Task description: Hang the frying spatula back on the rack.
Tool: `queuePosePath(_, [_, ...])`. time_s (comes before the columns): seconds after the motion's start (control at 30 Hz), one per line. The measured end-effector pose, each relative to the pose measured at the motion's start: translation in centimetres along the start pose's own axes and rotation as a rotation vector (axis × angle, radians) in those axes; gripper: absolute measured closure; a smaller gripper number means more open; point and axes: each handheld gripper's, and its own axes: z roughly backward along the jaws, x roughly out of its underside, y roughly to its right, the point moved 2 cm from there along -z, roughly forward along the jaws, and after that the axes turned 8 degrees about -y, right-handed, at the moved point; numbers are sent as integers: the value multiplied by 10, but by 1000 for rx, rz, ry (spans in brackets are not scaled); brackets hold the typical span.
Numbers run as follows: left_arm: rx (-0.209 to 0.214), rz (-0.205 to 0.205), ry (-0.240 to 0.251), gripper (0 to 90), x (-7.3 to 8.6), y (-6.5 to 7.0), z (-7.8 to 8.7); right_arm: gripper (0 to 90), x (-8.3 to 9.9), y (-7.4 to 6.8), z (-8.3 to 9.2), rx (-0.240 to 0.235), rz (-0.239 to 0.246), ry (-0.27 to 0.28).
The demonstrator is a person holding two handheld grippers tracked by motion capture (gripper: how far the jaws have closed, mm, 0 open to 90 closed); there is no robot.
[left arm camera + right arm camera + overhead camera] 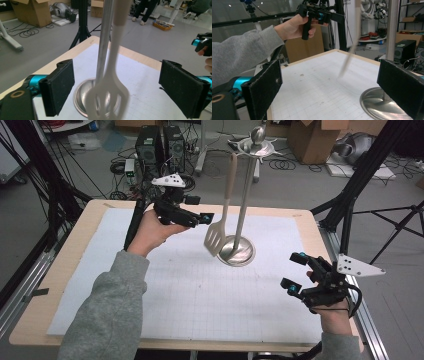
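A metal utensil stand [245, 195] with a round base [239, 252] stands at the table's middle back. A pale slotted spatula [216, 238] hangs from a hook at the stand's top, its head just above the base. My left gripper [208, 218] is held level just left of the spatula and is open. In the left gripper view the spatula [110, 85] hangs in front of the stand's pole [103, 37], in the gap of my left gripper [117, 83], and neither pad touches it. My right gripper [294, 271] is open and holds nothing near the right edge.
A white gridded mat [190, 290] covers the wooden table [65, 270]. Black frame posts and a tripod [350, 205] stand beside the table's right side. Computer cases [160, 145], cables and cardboard boxes [312, 140] lie on the floor behind.
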Motion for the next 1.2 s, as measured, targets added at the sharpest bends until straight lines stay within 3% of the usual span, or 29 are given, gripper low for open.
queuePosePath(0.33, [-16,29,50,60,17,1,34,48,0,0,-6,-4,4,-15])
queuePosePath(0.5, [-21,21,67,60,28,1,51,48,0,0,-9,-4,5,-21])
queuePosePath(0.63, [13,32,77,61,37,5,61,48,0,2,-12,-4,10,-20])
queuePosePath(0.77, [9,28,91,61,48,8,74,48,0,4,-14,-2,7,-21])
queuePosePath(1.07, [-20,34,113,61,68,10,97,48,1,6,-18,-2,4,-31])
queuePosePath(1.2, [-53,39,117,61,78,10,105,48,1,7,-18,3,-1,-22])
